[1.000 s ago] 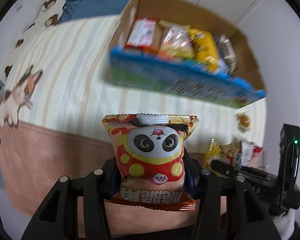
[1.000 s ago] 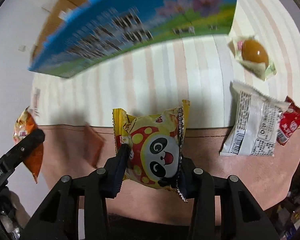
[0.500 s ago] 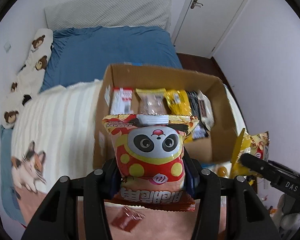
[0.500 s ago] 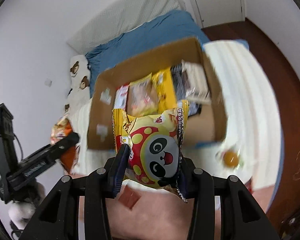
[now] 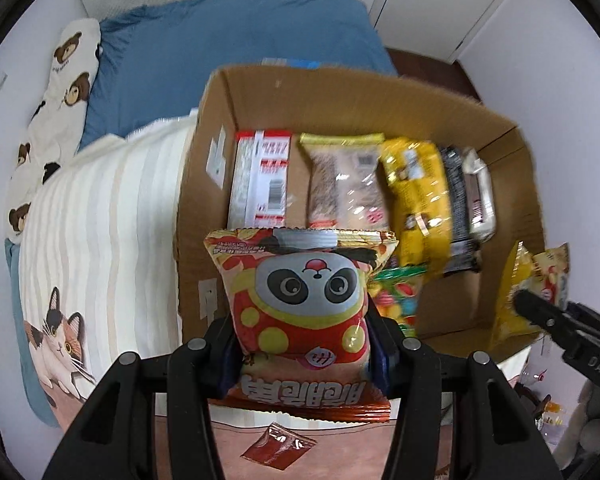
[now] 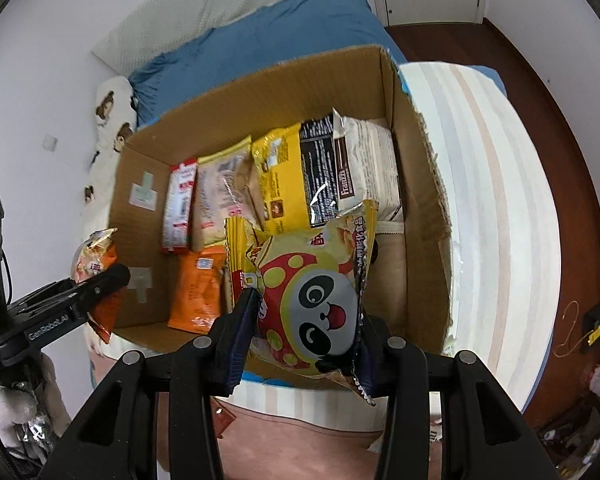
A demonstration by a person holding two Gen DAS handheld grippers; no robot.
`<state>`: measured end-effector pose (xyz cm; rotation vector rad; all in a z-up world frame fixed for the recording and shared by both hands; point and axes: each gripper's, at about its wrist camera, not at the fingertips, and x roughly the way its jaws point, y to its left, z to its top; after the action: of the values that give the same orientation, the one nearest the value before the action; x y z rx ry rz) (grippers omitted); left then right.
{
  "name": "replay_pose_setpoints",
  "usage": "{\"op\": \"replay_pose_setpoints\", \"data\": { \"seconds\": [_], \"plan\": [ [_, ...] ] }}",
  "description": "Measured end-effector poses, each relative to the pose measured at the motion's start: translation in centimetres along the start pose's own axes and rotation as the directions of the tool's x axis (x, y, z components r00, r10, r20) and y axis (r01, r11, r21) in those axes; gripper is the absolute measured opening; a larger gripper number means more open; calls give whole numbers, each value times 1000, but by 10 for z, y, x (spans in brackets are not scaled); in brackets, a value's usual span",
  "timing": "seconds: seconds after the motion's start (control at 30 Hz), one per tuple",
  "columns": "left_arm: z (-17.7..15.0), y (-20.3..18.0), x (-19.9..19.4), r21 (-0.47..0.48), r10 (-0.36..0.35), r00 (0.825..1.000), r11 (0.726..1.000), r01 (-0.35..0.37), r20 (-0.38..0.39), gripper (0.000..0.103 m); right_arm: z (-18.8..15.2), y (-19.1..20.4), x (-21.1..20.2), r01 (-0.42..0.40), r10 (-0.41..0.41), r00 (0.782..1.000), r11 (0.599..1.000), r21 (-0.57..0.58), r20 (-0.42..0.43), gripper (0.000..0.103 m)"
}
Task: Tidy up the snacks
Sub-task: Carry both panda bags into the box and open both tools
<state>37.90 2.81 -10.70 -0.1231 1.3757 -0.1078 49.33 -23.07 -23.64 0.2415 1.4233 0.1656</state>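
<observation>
A second ago you were seeing the blue outside of the cardboard box [image 5: 512, 184] up close; now you are looking down into it. Your left gripper [image 5: 304, 344] is squeezing a puffy, shiny red panda bag [image 5: 302, 308], and your right gripper [image 6: 302, 340] is squeezing a crinkly yellow panda bag [image 6: 308, 292], both hanging over the near edge of the box. Inside, flat snack packs [image 6: 284, 184] are lying side by side. The box is sitting on a soft striped blanket [image 5: 100, 216].
</observation>
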Motion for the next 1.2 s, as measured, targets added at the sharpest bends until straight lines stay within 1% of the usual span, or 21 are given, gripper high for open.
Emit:
{"op": "replay_pose_setpoints", "data": {
  "seconds": [0.03, 0.07, 0.1, 0.13, 0.17, 0.2, 0.23, 0.27, 0.33, 0.43, 0.53, 0.67, 0.73, 0.8, 0.97, 1.03, 1.2],
  "plan": [
    [0, 2, 6, 2, 1, 1000, 1000, -1, -14, 49, 1, 1, 6, 13, -13, 1000, 1000, -19, -21, 46],
    [0, 5, 13, -7, 2, 1000, 1000, -2, -28, 49, 2, 2, 15, 32, -34, 998, 999, -34, -60, 47],
    [-1, 9, 20, -17, 7, 999, 1000, -8, -47, 49, 2, 3, 20, 49, -52, 996, 998, -42, -76, 48],
    [-2, 11, 25, -26, 14, 998, 1000, -15, -65, 50, 3, 3, 25, 80, -84, 993, 995, -54, -85, 61],
    [-2, 15, 30, -36, 17, 997, 999, -20, -73, 57, 4, 2, 30, 101, -106, 990, 993, -61, -92, 90],
    [-2, 18, 33, -44, 21, 997, 999, -25, -80, 63, 4, 1, 34, 100, -105, 989, 993, -57, -100, 99],
    [-3, 20, 35, -51, 28, 996, 998, -33, -81, 78, 5, 0, 35, 94, -99, 990, 994, -50, -105, 101],
    [-4, 22, 37, -59, 15, 996, 998, -20, -83, 81, 5, -1, 38, 96, -102, 988, 994, -52, -113, 101],
    [-5, 21, 38, -55, 10, 996, 998, -15, -91, 83, 4, 1, 39, 106, -113, 987, 993, -58, -116, 101],
    [-5, 17, 35, -45, 19, 995, 999, -23, -95, 85, 2, 4, 40, 114, -121, 985, 992, -60, -122, 101],
    [-5, 13, 33, -28, 39, 995, 999, -41, -88, 90, 1, 5, 40, 120, -127, 985, 991, -60, -118, 101],
    [-7, 7, 27, -9, 57, 996, 998, -58, -72, 90, -2, 10, 42, 124, -131, 986, 990, -68, -106, 101],
    [-9, 3, 23, -7, 61, 997, 998, -61, -57, 90, -5, 11, 37, 129, -135, 987, 989, -68, -87, 101],
    [-13, -2, 16, -3, 69, 997, 998, -69, -29, 90, -9, 13, 34, 127, -131, 989, 990, -66, -67, 101],
    [-27, -8, -3, 4, 59, 997, 998, -60, 55, 90, -23, 18, 16, 154, -154, 988, 985, -78, 14, 101],
    [-34, -12, -13, 8, 64, 994, 998, -65, 94, 90, -31, 21, 7, 166, -161, 985, 983, -84, 56, 101],
    [-54, -22, -39, 29, 87, 978, 995, -94, 190, 90, -52, 30, -14, 178, -164, 976, 980, -92, 140, 101]
  ]
}}
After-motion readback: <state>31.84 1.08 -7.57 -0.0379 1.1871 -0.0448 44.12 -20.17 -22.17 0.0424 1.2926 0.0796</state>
